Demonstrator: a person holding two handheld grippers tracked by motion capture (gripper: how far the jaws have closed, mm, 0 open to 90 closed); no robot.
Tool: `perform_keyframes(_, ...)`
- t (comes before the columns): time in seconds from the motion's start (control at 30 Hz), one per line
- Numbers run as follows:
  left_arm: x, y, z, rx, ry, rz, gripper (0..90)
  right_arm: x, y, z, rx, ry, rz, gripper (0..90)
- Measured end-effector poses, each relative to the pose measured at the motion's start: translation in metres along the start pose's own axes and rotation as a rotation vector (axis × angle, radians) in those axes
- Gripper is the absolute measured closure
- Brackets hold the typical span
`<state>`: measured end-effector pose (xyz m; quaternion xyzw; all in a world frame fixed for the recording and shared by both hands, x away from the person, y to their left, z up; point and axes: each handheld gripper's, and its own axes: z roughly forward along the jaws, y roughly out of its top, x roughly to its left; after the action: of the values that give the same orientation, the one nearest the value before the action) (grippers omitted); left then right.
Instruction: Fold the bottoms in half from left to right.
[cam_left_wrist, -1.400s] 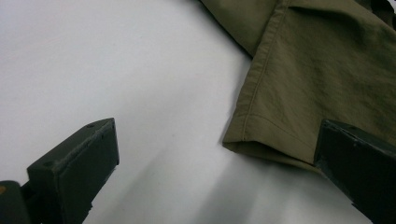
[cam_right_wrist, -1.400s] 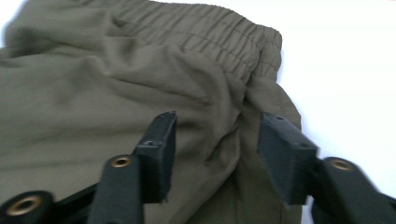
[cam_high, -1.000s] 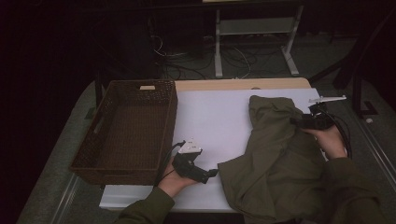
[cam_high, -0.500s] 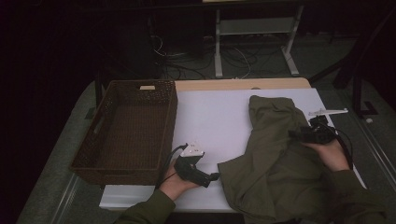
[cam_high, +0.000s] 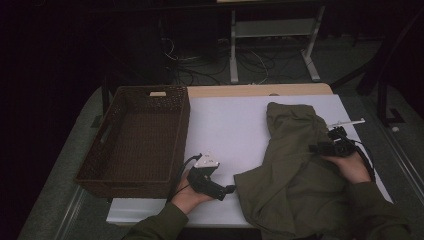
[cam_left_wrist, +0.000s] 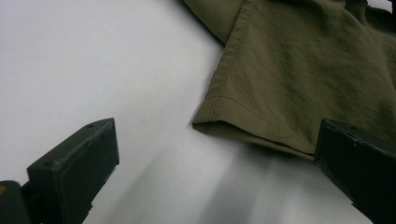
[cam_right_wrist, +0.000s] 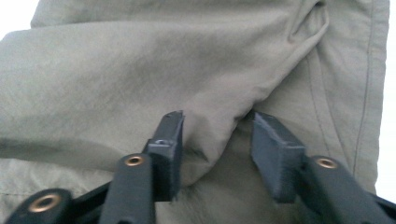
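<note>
The olive garment sprawls over the counter's right half. The right gripper, fingers closing, straddles a raised fold; the left gripper gapes wide beside its hem, holding nothing.

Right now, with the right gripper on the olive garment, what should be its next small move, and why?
Probably finish closing the right gripper. Its jaws have just been closing, a raised fold of the olive garment stands between them, and a gap remains beside the pads, so the cloth seems not yet pinched. The left gripper waits open at the hem.
</note>
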<state>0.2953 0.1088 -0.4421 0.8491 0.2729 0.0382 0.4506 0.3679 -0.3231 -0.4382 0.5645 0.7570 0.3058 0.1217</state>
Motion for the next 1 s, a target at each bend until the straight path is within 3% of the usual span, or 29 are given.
perform_keyframes(0.03, 0.000, 0.000, 0.000, 0.000, 0.000, 0.000, 0.0, 0.000, 0.000, 0.000, 0.000, 0.000, 0.000, 57.7)
perform_keyframes(0.07, 0.000, 0.000, 0.000, 0.000, 0.000, -0.001, 0.0, 0.000, 0.000, 0.001, 0.007, 0.008, -0.006, 64.1)
perform_keyframes(0.3, 0.001, 0.000, 0.000, -0.002, -0.003, -0.003, 0.0, 0.000, 0.002, 0.000, 0.006, 0.010, -0.033, 87.3)
perform_keyframes(0.47, 0.001, 0.000, -0.001, -0.002, -0.002, -0.006, 0.0, 0.001, 0.006, -0.006, -0.021, 0.004, -0.061, 88.5)
perform_keyframes(0.7, 0.002, 0.001, 0.000, -0.001, -0.006, -0.007, 0.0, -0.001, 0.015, -0.023, -0.075, -0.039, -0.095, 88.6)
perform_keyframes(1.0, 0.002, 0.001, -0.001, -0.001, -0.005, -0.008, 0.0, -0.017, 0.015, -0.039, -0.111, -0.077, -0.065, 88.6)
